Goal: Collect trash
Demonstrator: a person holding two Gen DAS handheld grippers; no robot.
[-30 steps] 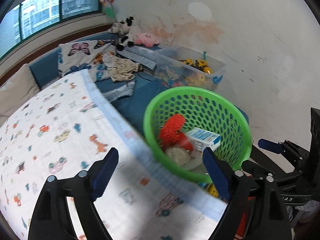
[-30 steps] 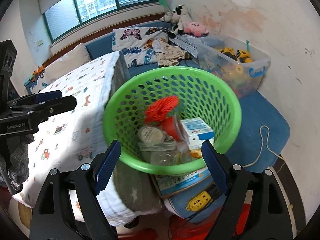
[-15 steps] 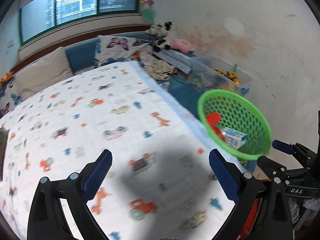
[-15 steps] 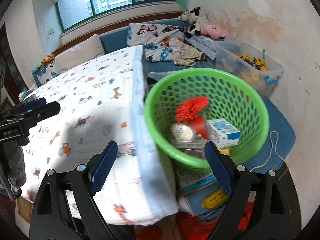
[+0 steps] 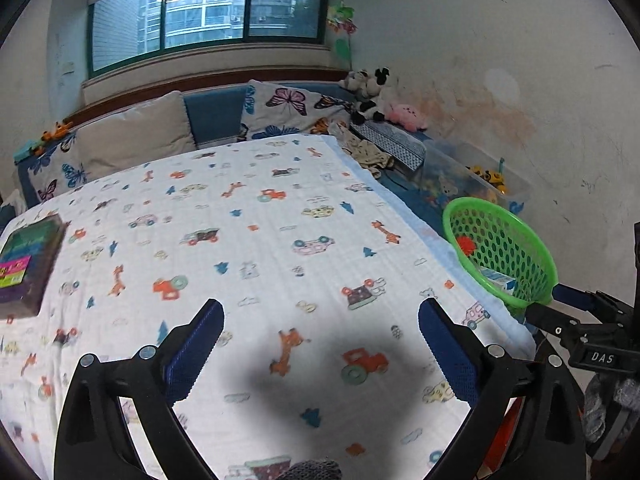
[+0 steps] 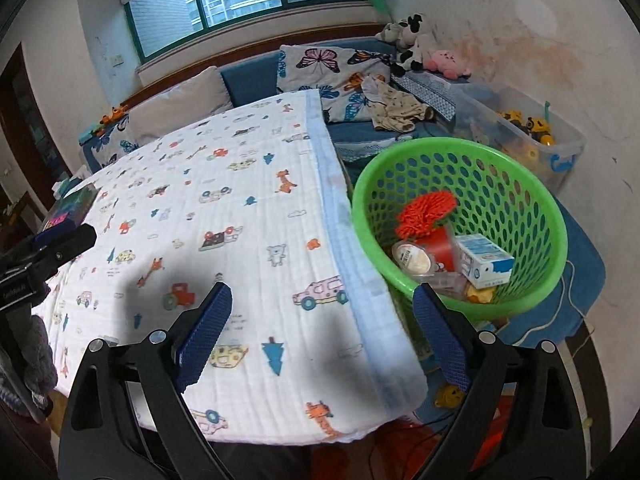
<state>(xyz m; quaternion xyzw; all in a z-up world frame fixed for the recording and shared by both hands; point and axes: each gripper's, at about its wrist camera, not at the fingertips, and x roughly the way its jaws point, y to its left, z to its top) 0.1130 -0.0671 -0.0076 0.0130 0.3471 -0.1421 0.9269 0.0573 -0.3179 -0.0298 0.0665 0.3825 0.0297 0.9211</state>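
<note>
A green perforated basket (image 6: 520,172) stands right of the cloth-covered table (image 6: 240,208); it also shows in the left wrist view (image 5: 532,240). Inside lie a red mesh scrubber (image 6: 426,212), a blue-and-white carton (image 6: 486,260), a round lidded cup (image 6: 412,258) and clear plastic packaging (image 6: 444,282). My left gripper (image 5: 320,340) is open and empty above the table's near part. My right gripper (image 6: 322,320) is open and empty over the table's right edge, beside the basket.
A dark box with coloured labels (image 5: 24,264) lies at the table's left edge. Behind are a blue sofa with cushions (image 5: 216,120), plush toys (image 5: 372,96) and a clear toy bin (image 6: 524,132). A cord and blue mat (image 6: 576,280) lie on the floor.
Both grippers have pulled back and swung left, away from the basket. The left view now shows mostly the table; the basket has shifted to the right in both views.
</note>
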